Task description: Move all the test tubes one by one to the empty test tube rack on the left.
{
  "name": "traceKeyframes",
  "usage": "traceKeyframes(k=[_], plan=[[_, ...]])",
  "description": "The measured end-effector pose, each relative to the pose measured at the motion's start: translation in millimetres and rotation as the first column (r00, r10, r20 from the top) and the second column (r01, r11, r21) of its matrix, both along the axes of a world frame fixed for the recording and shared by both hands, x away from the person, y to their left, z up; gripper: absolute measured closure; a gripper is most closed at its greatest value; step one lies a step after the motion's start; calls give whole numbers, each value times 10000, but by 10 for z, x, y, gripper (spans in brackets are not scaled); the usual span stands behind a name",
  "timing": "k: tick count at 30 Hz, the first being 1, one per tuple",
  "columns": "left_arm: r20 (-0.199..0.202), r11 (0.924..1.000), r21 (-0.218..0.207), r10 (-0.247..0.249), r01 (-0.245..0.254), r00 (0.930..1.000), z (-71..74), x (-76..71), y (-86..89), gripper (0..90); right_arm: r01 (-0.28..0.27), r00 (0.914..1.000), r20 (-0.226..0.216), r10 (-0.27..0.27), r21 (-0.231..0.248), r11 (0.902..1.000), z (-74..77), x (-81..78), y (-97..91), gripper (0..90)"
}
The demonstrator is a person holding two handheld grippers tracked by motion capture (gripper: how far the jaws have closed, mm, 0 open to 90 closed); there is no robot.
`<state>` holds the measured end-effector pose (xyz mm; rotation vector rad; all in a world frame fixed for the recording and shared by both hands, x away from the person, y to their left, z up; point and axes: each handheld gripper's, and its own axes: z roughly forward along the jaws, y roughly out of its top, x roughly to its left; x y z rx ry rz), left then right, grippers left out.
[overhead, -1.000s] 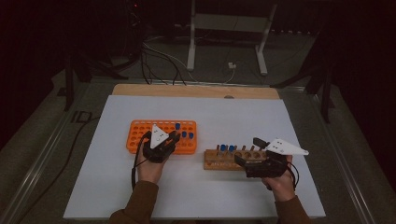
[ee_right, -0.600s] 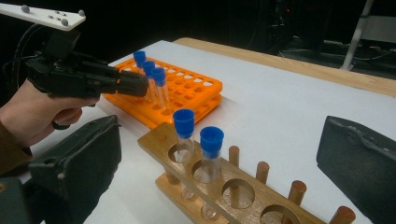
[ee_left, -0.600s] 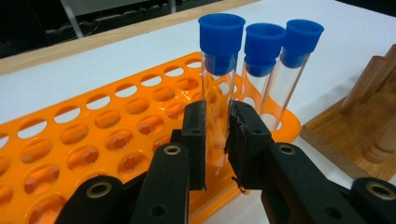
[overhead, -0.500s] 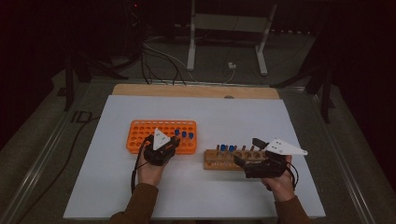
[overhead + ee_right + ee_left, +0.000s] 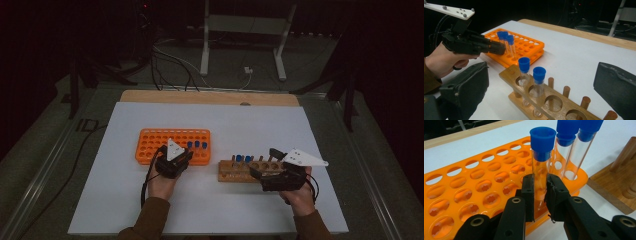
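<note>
left gripper (image 5: pixel 540 195): my jaws are clamped on a clear glass test tube with a blue cap (image 5: pixel 541 157), pads pressing its lower body from both sides. the tube stands upright between the jaws, its bottom in a hole at the near edge of the orange plastic tube rack (image 5: pixel 474 192). two more blue-capped tubes (image 5: pixel 571 147) stand just beyond the jaws, a bit to their right, in the same rack. right gripper (image 5: pixel 544 100): jaws spread wide, nothing between the pads. the light wooden rack with round holes and pegs (image 5: pixel 554 102) sits between and just ahead of those jaws, with two blue-capped tubes upright (image 5: pixel 531 77) in it. both racks rest on the white bench (image 5: pixel 250 125).
</note>
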<state>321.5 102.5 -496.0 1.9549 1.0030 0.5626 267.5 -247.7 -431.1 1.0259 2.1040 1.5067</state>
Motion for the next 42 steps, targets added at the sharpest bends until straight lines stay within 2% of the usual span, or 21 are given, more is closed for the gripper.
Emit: traceKeyframes(k=[8,12,19,22,25,27,30,33,35,37,39,42], plan=[[-183,9998,-187,54,-57,9998,12,1,29,762,3,10000,10,-3,13,10000,2,0,-5,4],[-131,9993,-351,84,-88,9999,42,-24,48,692,2,10000,-3,-2,18,10000,1,2,-9,4],[33,9953,-967,15,-12,10000,123,-84,78,510,10,10000,12,-10,52,10000,7,0,-13,4],[29,9891,-1457,-234,236,9997,156,-106,96,456,5,10000,21,-5,60,10000,8,0,-13,4],[161,9847,-1722,-261,285,9995,194,-141,104,389,16,10000,5,-16,54,10000,6,2,-14,4],[111,9819,-1873,-259,276,9996,220,-163,107,358,22,10000,0,-22,50,10000,2,6,-15,4],[0,9719,-2325,-384,374,9993,251,-187,117,312,24,10000,-13,-24,44,10000,-1,10,-14,4],[29,9684,-2469,-359,355,9993,290,-221,108,189,40,10000,-37,-40,63,10000,-3,14,-18,4],[32,9674,-2493,-455,449,9990,313,-247,99,140,35,10000,-76,-34,114,9999,-5,19,-27,5],[-3,9683,-2442,-536,520,9986,330,-272,84,35,33,9998,-172,-31,131,9999,-7,24,-30,6],[67,9678,-2427,-674,670,9977,348,-293,75,2,-4,9998,-209,6,95,10000,-13,30,-30,39],[202,9678,-2393,-759,785,9969,384,-318,51,2,-45,9996,-278,46,15,10000,-28,39,-12,57]])
